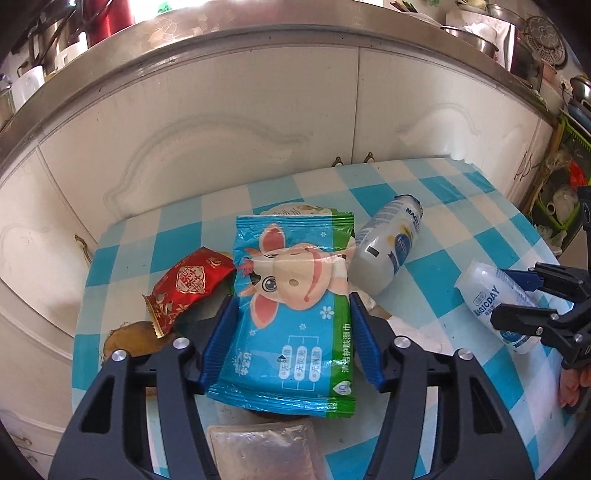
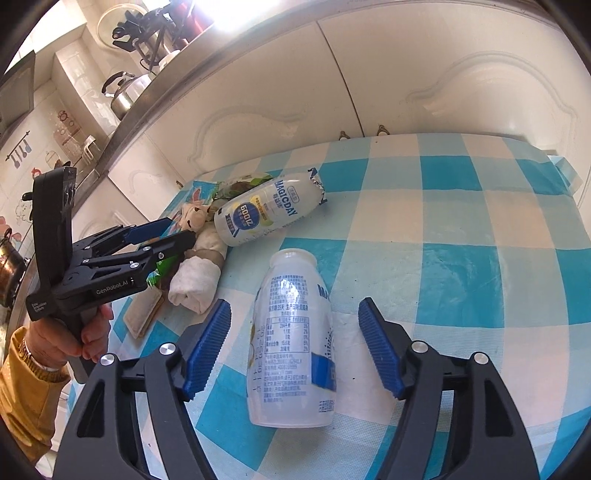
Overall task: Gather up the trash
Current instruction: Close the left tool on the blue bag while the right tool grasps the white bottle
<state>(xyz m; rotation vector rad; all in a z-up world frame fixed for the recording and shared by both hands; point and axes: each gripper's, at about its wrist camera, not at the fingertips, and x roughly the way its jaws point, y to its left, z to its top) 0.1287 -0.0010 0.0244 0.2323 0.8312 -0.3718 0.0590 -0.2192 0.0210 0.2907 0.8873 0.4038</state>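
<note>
The left claw (image 1: 291,328) is pinched on the wet-wipe pack (image 1: 295,314), its pads pressed against both sides. A red wrapper (image 1: 188,288) lies at its 9 o'clock, a lying bottle (image 1: 388,243) at 2 o'clock. The right claw (image 2: 295,350) is spread around an uncapped bottle (image 2: 291,347) on the checkered tabletop (image 2: 461,240), pads apart from it.

A blue-and-white checked surface (image 2: 461,206) stood against cream cabinet doors (image 1: 207,122) under a steel countertop edge (image 1: 258,33); a kettle (image 2: 123,92) gleamed in bright daylight.
</note>
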